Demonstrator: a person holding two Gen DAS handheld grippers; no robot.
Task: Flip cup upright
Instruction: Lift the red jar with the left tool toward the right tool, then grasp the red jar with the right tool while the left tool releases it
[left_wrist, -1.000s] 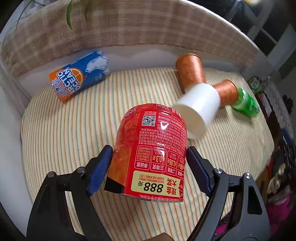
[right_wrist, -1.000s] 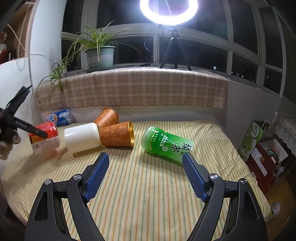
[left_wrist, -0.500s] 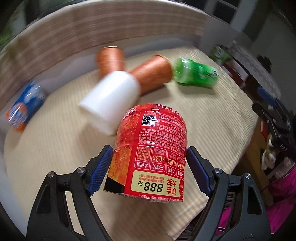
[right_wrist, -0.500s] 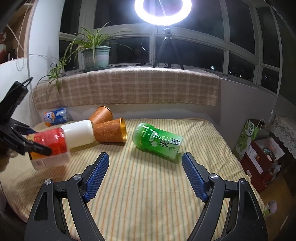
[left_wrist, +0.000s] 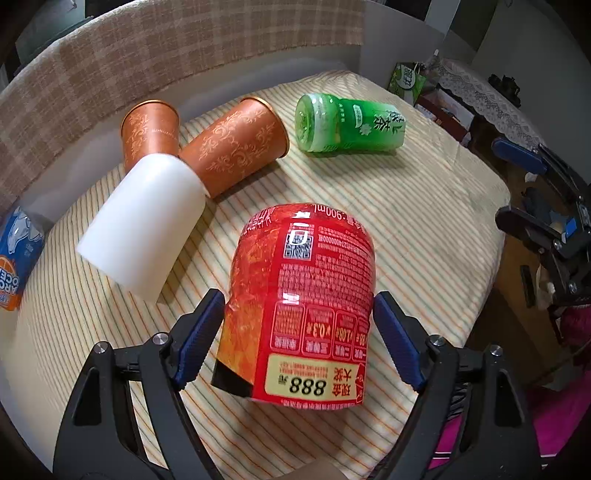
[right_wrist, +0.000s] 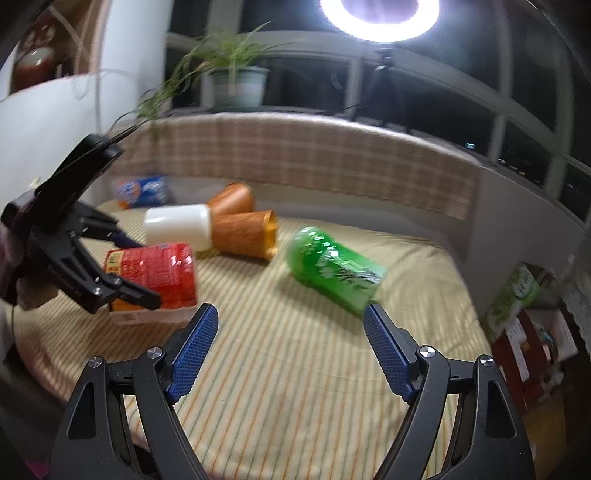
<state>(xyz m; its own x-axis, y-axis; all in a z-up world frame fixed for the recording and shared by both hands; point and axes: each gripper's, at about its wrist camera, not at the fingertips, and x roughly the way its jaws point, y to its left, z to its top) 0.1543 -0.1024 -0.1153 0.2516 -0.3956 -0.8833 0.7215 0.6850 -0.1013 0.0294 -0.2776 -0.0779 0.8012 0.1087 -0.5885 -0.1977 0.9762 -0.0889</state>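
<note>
My left gripper (left_wrist: 298, 336) is shut on a red printed cup (left_wrist: 301, 295) and holds it above the striped cloth, closed bottom pointing away from the camera. In the right wrist view the red cup (right_wrist: 155, 273) hangs tilted at the left in the left gripper (right_wrist: 135, 266). My right gripper (right_wrist: 291, 343) is open and empty above the cloth, near a green cup (right_wrist: 334, 273) that lies on its side. A white cup (left_wrist: 144, 225) and two orange cups (left_wrist: 236, 146) also lie on their sides.
A blue and orange carton (left_wrist: 14, 262) lies at the left edge. A checked backrest (right_wrist: 295, 151) runs behind the striped surface (right_wrist: 288, 369). A potted plant (right_wrist: 236, 81) and a ring light (right_wrist: 380, 14) stand behind. Boxes (right_wrist: 524, 332) sit at the right, below the edge.
The left gripper swung right and inward with the red cup, over the cloth's front middle. The right gripper tilted and moved closer to the green cup.
</note>
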